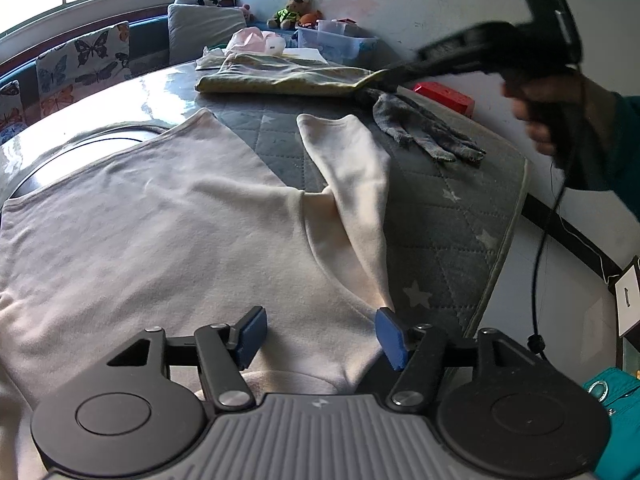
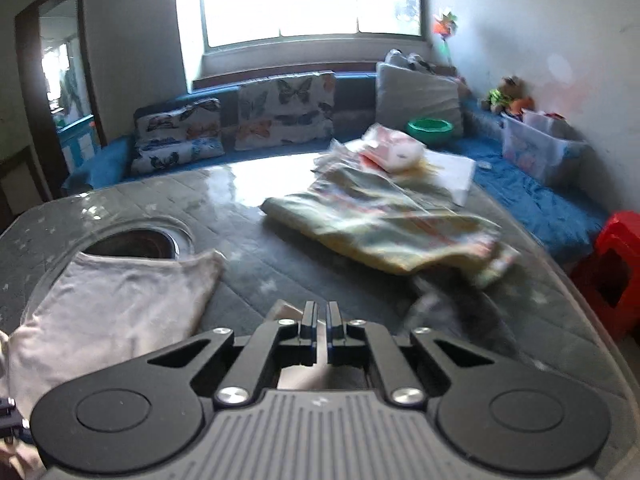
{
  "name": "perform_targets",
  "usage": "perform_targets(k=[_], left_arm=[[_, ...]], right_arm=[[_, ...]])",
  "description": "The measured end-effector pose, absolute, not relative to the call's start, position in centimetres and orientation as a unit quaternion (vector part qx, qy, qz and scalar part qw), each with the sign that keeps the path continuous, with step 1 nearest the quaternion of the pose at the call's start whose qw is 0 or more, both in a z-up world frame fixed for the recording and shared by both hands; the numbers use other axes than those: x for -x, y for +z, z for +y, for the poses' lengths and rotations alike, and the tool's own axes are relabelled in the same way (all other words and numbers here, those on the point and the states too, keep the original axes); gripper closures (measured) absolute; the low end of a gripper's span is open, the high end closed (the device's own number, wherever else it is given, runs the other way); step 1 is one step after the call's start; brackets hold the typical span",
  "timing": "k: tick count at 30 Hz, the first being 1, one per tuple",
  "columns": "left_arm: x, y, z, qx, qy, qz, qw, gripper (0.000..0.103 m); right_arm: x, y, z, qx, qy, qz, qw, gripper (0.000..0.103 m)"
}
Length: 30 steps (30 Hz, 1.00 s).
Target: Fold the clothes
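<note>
The pale shirt [image 1: 168, 224] lies flat across the middle and left of the frame, on a grey quilted mat [image 1: 440, 216] on the desk [image 1: 120, 100]. It looks soft, light and floppy, so it will sag and wrinkle when lifted. The left claw [image 1: 318, 336] is wide apart just above the shirt's near edge. The right claw [image 2: 321, 320] is pressed together, holding nothing. A good place to pinch is the sleeve [image 1: 352, 168], up right of the middle.
</note>
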<state>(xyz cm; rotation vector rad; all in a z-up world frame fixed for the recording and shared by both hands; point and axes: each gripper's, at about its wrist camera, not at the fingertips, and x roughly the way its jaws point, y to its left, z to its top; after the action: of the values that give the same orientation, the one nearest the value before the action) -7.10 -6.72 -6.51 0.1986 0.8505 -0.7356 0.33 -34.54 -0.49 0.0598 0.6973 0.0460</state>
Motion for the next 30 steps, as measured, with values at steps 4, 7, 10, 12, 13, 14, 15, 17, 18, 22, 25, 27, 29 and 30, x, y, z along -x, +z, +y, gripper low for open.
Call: perform_targets(k=[4,7,10,12,13,14,15,17,18,22,25,27,29,30], left_arm=[[7.2,-6.6,-6.9,-0.097,-0.349,0.401,0.842,0.035],[7.2,-6.5,-6.9,-0.095,-0.346,0.403,0.842,0.035],[7.1,-6.5,-6.9,-0.094,-0.344,0.406,0.841,0.035],[7.1,-6.5,-6.9,-0.093,-0.343,0.407,0.841,0.035],[7.1,-6.4,-7.0,-0.092,-0.343,0.408,0.841,0.035],[7.0,-6.3,-7.0,-0.09,-0.344,0.409,0.84,0.035],[7.0,-6.2,-7.0,-0.087,-0.344,0.41,0.84,0.035],[6.9,-5.8,-7.0,-0.084,-0.347,0.408,0.841,0.035],[6.9,-5.6,-7.1,-0.082,-0.348,0.406,0.841,0.035],[6.5,-4.8,-7.7,-0.081,-0.358,0.394,0.843,0.035],[5.7,-4.5,-8.6,-0.08,-0.368,0.391,0.84,0.035],[5.1,-4.6,-9.4,-0.081,-0.373,0.391,0.838,0.035],[4.6,-4.7,-10.2,-0.082,-0.377,0.391,0.835,0.035],[4.3,-4.8,-10.4,-0.081,-0.378,0.393,0.835,0.035]], right_arm=[[0.0,-0.9,-35.2,-0.025,0.021,0.359,0.933,0.094],[-0.9,-1.8,-34.7,-0.047,0.033,0.362,0.931,0.087],[-3.0,-2.9,-33.4,-0.053,0.05,0.372,0.925,0.086],[-4.2,-3.8,-32.4,-0.049,0.055,0.38,0.922,0.083],[-4.5,-4.2,-32.0,-0.049,0.056,0.383,0.921,0.081],[-5.2,-4.6,-31.6,-0.05,0.056,0.386,0.919,0.08],[-5.7,-4.9,-31.3,-0.051,0.056,0.389,0.918,0.078],[-6.9,-5.5,-30.5,-0.05,0.054,0.395,0.916,0.07],[-7.4,-5.8,-30.1,-0.046,0.048,0.396,0.916,0.065],[-8.7,-7.0,-29.4,-0.044,0.032,0.407,0.912,0.065],[-9.0,-7.0,-28.9,-0.021,0.022,0.408,0.912,0.079],[-8.8,-7.0,-28.9,-0.013,0.019,0.408,0.913,0.093],[-8.2,-6.8,-29.5,-0.022,0.019,0.402,0.915,0.097],[-7.9,-6.6,-29.8,-0.026,0.019,0.399,0.916,0.097]])
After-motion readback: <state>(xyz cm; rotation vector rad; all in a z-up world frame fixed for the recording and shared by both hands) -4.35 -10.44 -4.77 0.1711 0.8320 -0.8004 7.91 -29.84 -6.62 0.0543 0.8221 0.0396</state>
